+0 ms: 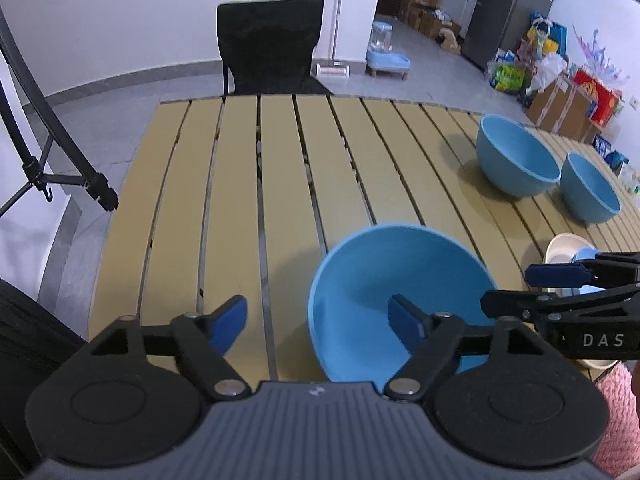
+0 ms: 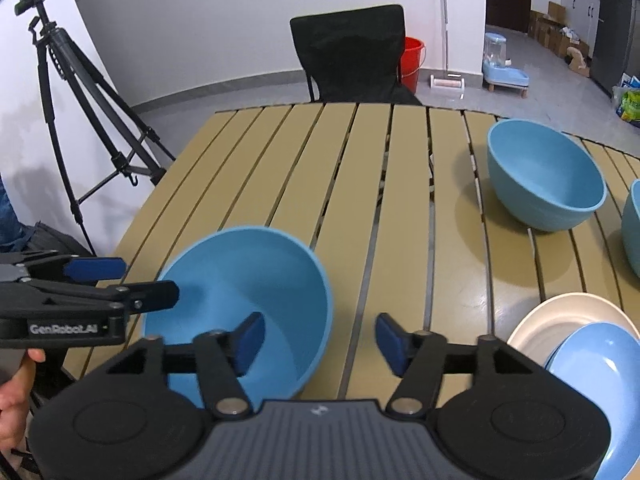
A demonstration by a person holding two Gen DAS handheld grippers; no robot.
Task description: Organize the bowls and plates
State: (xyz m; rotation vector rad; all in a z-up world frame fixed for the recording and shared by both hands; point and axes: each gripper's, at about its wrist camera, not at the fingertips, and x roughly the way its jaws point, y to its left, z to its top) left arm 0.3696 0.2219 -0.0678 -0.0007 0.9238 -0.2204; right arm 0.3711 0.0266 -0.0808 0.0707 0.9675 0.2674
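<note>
Slatted tan tabletop carries all the crockery; its left and far-middle slats lie bare, giving open room there, while the right side is occupied; a black fabric chair stands at the far edge and a black tripod stands off the left edge. Near the front edge sits a light blue plastic bowl, upright; two further light blue bowls stand toward the far right, the larger just beside the smaller; a cream plate with a light blue plate on top lies at the right front corner.

Legible writing: "GenRobot.AI" on the side of the left gripper as seen from the right wrist view; "DAS" on the right gripper as seen from the left wrist view.

Left gripper: jaws spread wide, straddling the near bowl's left wall, one blue pad over the interior and one outside; neither pad presses the wall. Right gripper: jaws spread, straddling the same bowl's right wall, likewise clear of it; nothing is held.
</note>
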